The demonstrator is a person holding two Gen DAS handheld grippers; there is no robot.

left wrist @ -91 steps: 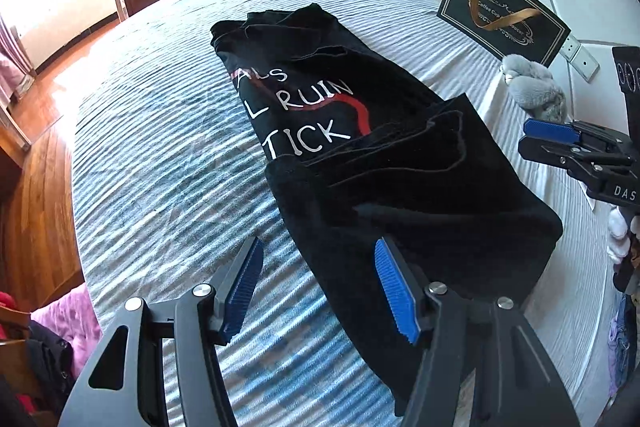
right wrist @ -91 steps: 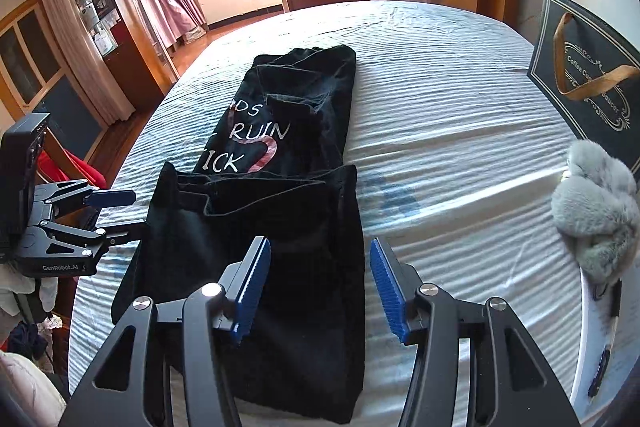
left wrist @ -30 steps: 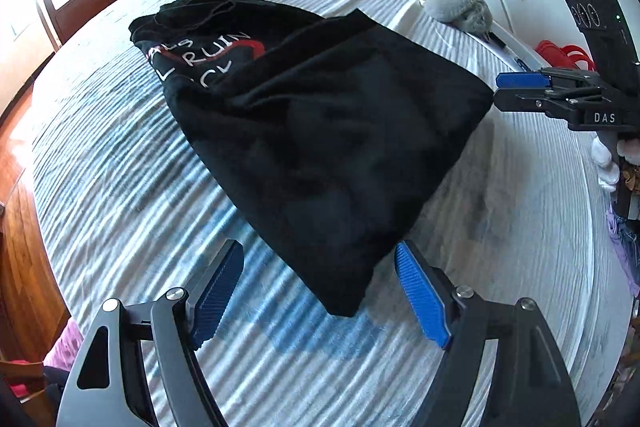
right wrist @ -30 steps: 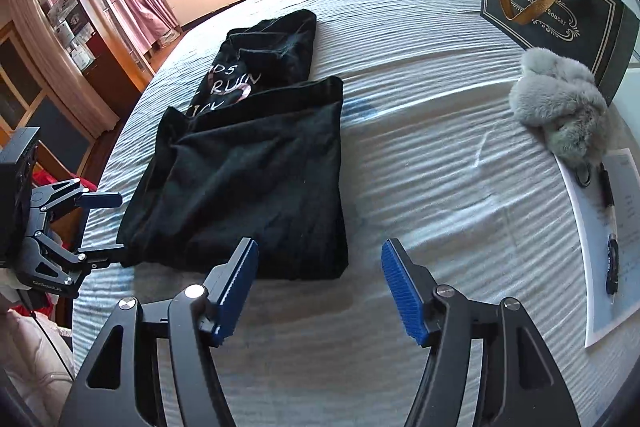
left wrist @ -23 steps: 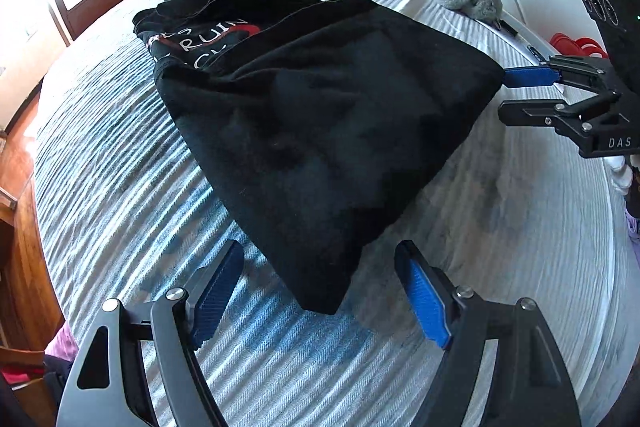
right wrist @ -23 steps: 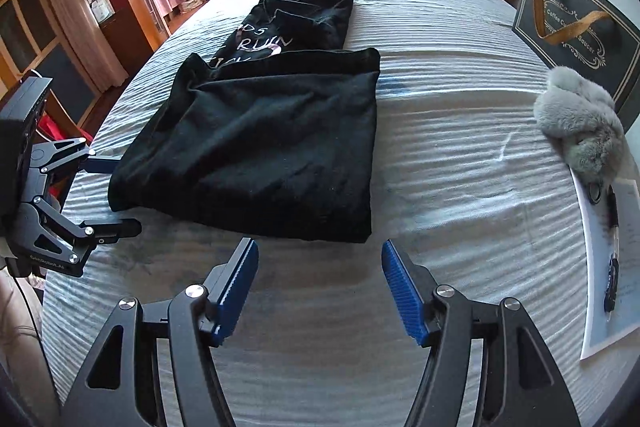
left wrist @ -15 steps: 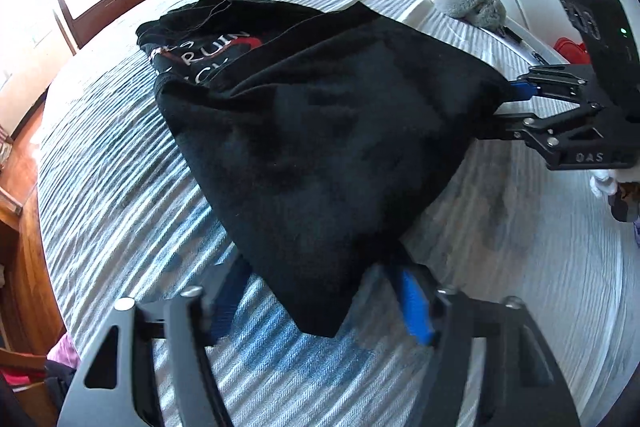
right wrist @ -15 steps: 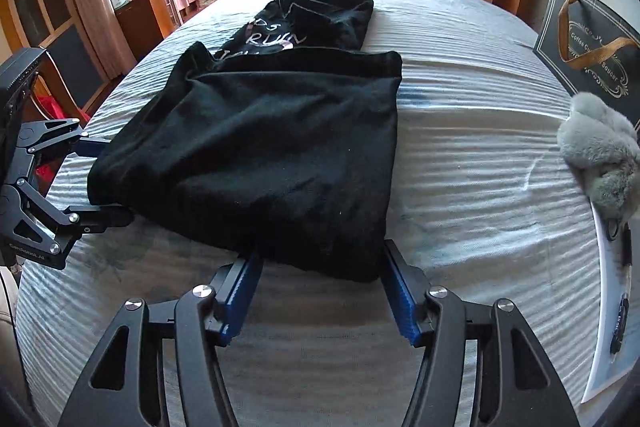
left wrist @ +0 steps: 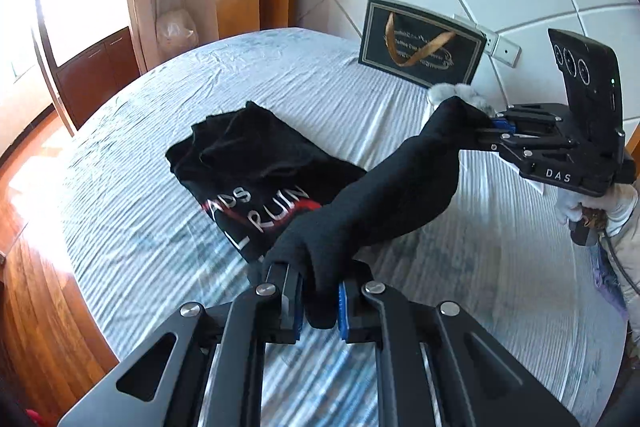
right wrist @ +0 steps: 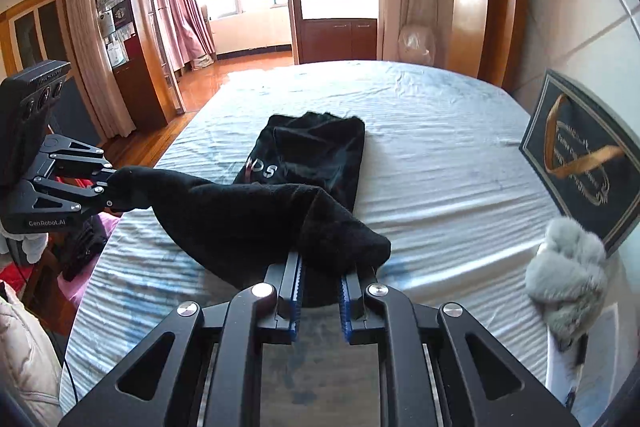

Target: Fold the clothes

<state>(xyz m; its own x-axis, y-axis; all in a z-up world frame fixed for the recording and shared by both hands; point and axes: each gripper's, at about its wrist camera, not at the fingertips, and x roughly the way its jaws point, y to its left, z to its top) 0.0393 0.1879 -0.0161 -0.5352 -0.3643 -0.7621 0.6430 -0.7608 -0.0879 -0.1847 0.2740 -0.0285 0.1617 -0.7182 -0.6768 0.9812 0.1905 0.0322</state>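
A black garment (left wrist: 256,163) with white and red lettering lies on the striped bed sheet (left wrist: 120,227). My left gripper (left wrist: 318,303) is shut on the near left corner of its folded edge. My right gripper (right wrist: 320,291) is shut on the other corner. Both hold that edge lifted above the bed, the cloth stretched between them (right wrist: 240,215). The right gripper also shows in the left wrist view (left wrist: 496,131), and the left gripper in the right wrist view (right wrist: 110,187). The far part of the garment (right wrist: 316,147) rests on the bed.
A dark gift bag with a gold ribbon (left wrist: 420,51) leans on the wall at the bed's head (right wrist: 584,163). A grey fluffy toy (right wrist: 568,275) lies beside it, with paper and a pen. The wooden floor (right wrist: 208,91) and a cabinet are off the bed's left side.
Both grippers have shut on the near corners of the garment and lifted that edge off the bed. The cloth, flat before, now hangs stretched between them.
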